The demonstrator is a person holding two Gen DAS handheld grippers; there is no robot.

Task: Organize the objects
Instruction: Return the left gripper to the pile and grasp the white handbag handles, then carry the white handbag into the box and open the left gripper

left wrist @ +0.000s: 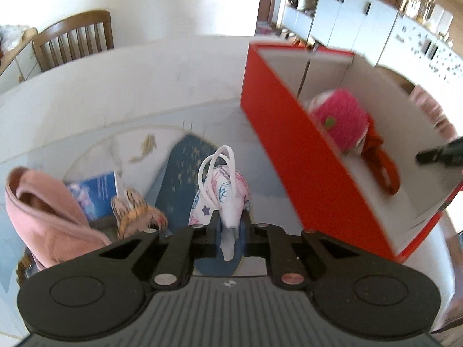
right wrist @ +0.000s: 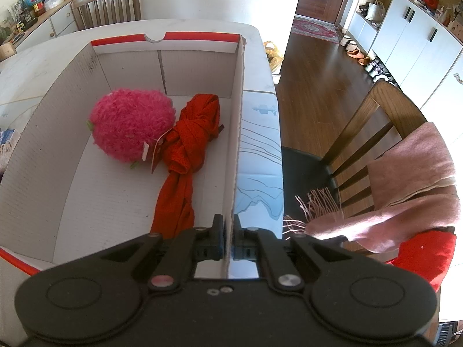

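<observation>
My left gripper (left wrist: 230,225) is shut on a small white patterned pouch (left wrist: 222,190) with white loop handles, held above the table to the left of a red cardboard box (left wrist: 283,144). The box holds a fluffy pink plush (right wrist: 130,124) and a knotted red scarf (right wrist: 188,141); both also show in the left wrist view, the plush (left wrist: 338,118) and the scarf (left wrist: 382,159). My right gripper (right wrist: 228,231) is shut on the box's right wall (right wrist: 235,144), one finger inside and one outside. It shows at the right edge of the left wrist view (left wrist: 442,154).
On the table left of the box lie a pink cloth (left wrist: 43,217), a blue booklet (left wrist: 92,196), a striped plush (left wrist: 136,211) and a dark blue item (left wrist: 185,173). A wooden chair (right wrist: 376,133) with a pink fringed scarf (right wrist: 405,188) stands right of the table.
</observation>
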